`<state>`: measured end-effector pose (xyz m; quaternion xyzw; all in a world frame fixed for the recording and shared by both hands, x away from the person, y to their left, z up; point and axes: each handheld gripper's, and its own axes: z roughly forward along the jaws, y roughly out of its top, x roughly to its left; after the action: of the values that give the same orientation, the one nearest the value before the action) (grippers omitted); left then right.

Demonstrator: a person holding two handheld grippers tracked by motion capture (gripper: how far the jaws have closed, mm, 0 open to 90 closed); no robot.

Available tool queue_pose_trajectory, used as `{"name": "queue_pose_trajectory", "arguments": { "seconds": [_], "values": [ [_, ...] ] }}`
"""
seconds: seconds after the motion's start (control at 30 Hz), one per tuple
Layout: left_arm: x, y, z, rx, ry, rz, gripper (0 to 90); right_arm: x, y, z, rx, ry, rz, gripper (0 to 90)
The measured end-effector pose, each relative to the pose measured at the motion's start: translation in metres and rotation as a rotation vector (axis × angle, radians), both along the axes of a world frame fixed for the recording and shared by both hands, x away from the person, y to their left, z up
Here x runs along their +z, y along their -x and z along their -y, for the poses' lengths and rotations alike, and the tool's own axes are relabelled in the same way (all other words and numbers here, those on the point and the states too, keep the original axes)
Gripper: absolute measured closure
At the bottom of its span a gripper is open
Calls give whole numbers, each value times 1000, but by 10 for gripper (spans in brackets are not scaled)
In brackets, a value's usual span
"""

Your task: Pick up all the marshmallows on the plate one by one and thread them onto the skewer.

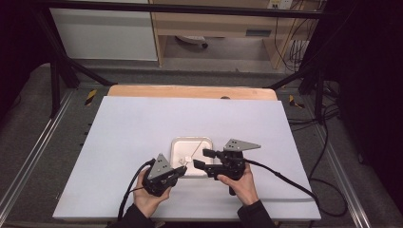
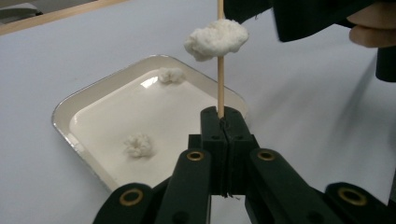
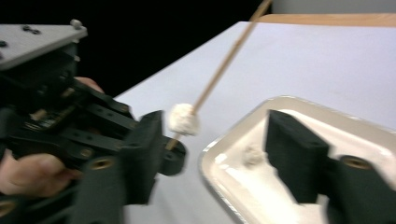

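Left gripper view: left gripper [image 2: 223,122] fingers clamp skewer [image 2: 220,88]; right gripper [image 3: 210,149] fingers released.

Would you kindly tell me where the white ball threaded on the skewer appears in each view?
High view: ball at centre, over the tray, between the grippers.
Left gripper view: ball at top centre, on the skewer above the shut jaws.
Right gripper view: ball at centre, left of the tray.
Shared landmark: the tray.

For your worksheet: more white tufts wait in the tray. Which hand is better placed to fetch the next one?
Right. Its tool is open over the tray; the left tool is shut on the skewer carrying one tuft.
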<state>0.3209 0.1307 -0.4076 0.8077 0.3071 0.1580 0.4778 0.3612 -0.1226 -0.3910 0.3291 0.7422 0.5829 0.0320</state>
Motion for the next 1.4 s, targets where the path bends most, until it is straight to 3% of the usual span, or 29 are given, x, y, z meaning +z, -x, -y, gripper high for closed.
{"name": "queue_pose_trajectory", "arguments": {
  "seconds": [0.13, 0.33, 0.6, 0.83, 1.07, 1.4],
  "values": [
    [-2, -3, -10, 14, -1, -24, 888, -2, -7, 4, -31, 123, 40, 169],
    [0, -4, -23, 35, -2, -27, 889, -12, -27, 3, -54, 259, 60, 213],
    [-2, -5, -35, 54, -8, -32, 888, -24, -54, -7, -70, 325, 33, 271],
    [-3, -6, -37, 56, -8, -38, 887, -38, -75, -18, -75, 447, 29, 408],
    [-5, -6, -35, 49, -14, -44, 888, -46, -82, -18, -89, 492, 25, 513],
    [-6, -6, -35, 46, -13, -42, 888, -55, -87, -21, -110, 538, 59, 577]
  ]
}}
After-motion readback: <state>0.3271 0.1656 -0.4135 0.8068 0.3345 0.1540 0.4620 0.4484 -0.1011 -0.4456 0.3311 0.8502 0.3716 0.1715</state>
